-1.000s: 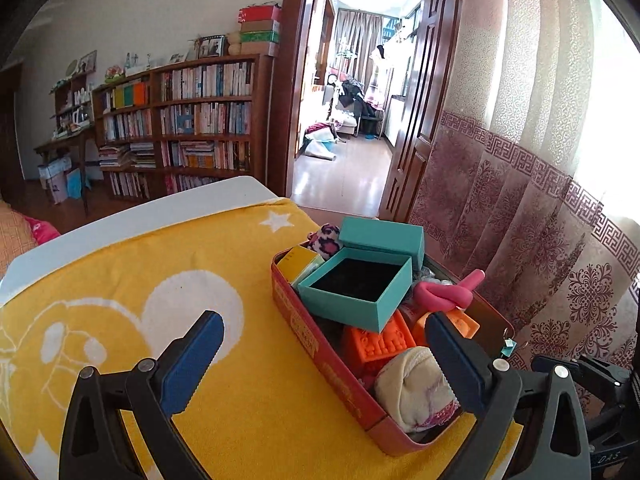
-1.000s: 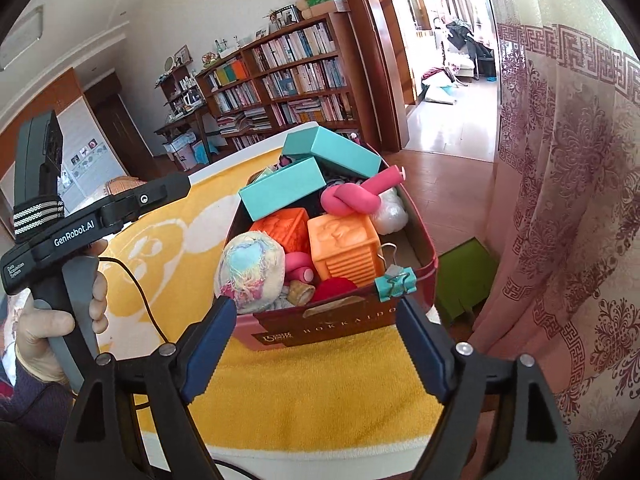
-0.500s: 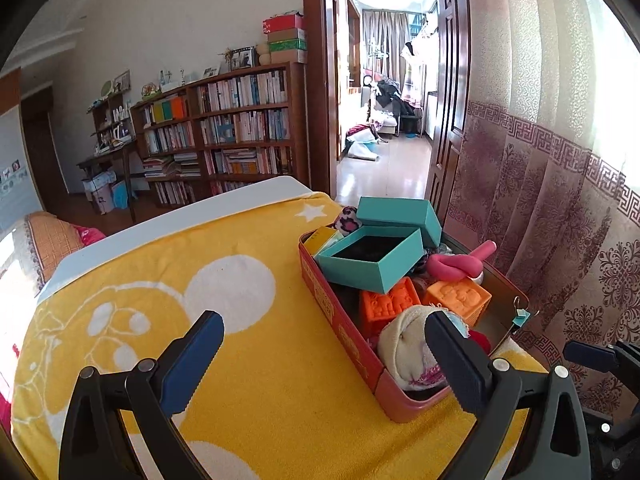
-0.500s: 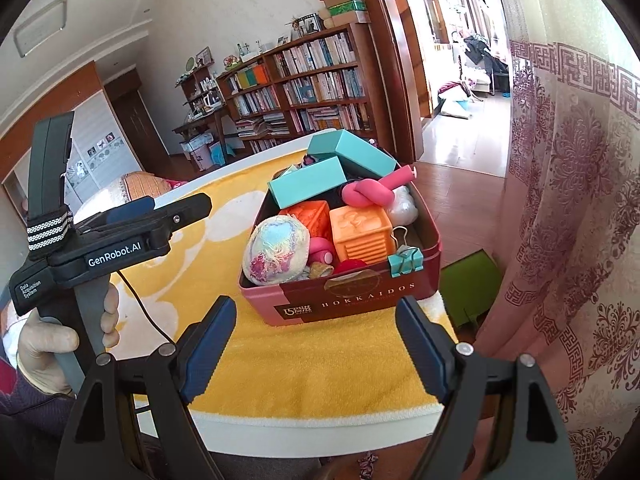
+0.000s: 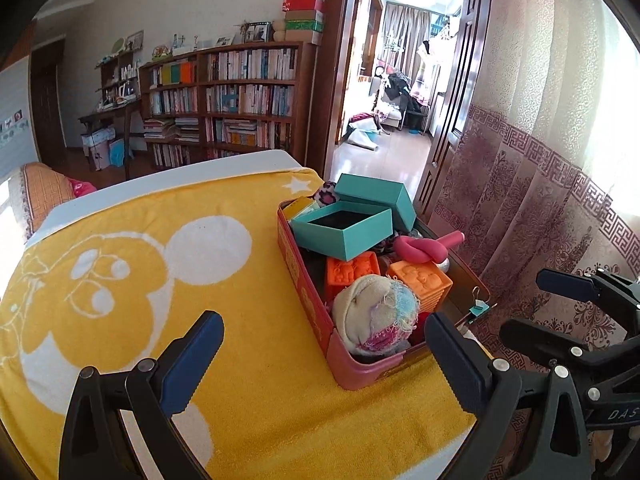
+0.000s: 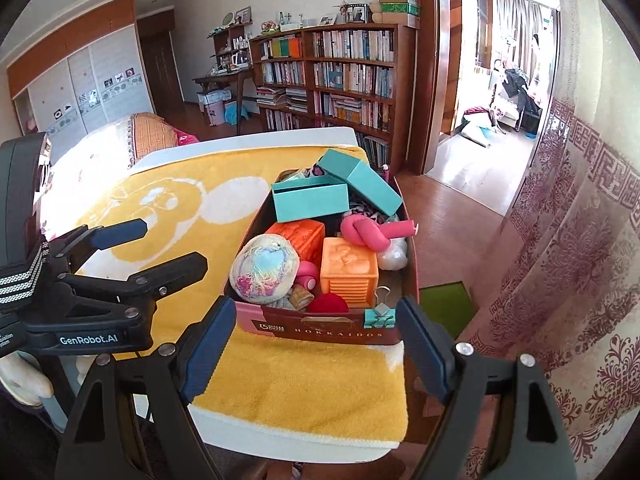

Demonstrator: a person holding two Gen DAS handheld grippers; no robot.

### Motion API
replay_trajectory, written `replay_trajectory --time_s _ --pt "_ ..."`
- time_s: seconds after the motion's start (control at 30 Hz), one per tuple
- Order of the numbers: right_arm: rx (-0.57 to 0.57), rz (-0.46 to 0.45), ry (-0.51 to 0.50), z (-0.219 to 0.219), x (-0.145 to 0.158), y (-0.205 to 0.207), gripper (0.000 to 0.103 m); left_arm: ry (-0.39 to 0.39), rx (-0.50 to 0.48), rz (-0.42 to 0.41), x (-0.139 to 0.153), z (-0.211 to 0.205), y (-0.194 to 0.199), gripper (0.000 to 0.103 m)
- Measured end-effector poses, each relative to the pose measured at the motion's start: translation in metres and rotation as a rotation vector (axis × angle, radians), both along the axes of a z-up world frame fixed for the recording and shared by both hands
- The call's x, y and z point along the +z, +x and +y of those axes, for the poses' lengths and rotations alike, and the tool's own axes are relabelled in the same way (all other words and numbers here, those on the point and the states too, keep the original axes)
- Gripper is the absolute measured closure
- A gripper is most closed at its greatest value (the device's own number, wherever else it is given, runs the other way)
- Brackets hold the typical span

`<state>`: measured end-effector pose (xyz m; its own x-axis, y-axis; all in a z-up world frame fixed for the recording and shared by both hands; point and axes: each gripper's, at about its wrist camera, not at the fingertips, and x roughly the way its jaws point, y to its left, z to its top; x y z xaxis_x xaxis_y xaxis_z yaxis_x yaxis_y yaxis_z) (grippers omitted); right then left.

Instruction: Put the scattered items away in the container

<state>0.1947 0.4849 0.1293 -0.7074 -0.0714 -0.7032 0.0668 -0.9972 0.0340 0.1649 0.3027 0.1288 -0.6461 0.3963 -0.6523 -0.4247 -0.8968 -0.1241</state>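
Two grippers hang with jaws spread wide and empty: the left gripper [image 5: 320,360] at the bottom of its frame, the right gripper [image 6: 316,344] likewise; centre-right sits the red tin container [image 6: 320,330], glossy and rectangular, heaped with two ribbed orange blocks [image 6: 348,270], a frayed pastel fabric ball [image 6: 264,268], a knotted pink tube [image 6: 366,232] and matte teal boxes [image 6: 310,202]; a teal binder clip [image 6: 380,316] grips its near rim; the fuzzy yellow towel [image 5: 200,280] covers a white table; bookshelves [image 6: 344,76] fill the upper middle, patterned curtain [image 6: 580,240] on the right; the towel's left half lies bare.
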Motion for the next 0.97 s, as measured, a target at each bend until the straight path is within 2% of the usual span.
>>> replay_trajectory --time_s 0.1,0.23,0.53,0.77,0.97 --pt "-0.008 -0.012 0.027 0.006 0.006 -0.005 0.018 0.005 0.001 -0.004 0.007 0.001 0.001 0.001" --pt "0.005 -0.052 -0.009 0.014 0.013 -0.011 0.018 0.012 -0.009 -0.024 0.013 0.006 -0.001 0.001" --pt "0.037 -0.163 -0.062 0.032 0.021 -0.041 0.018 0.036 -0.026 -0.135 0.007 0.021 -0.017 0.001" --pt "0.01 -0.194 -0.049 0.035 0.008 -0.053 0.018 0.015 -0.035 -0.15 -0.006 0.027 -0.026 0.001" --pt "0.002 -0.214 0.004 0.031 -0.002 -0.054 0.018 -0.002 -0.024 -0.144 -0.011 0.025 -0.031 0.001"
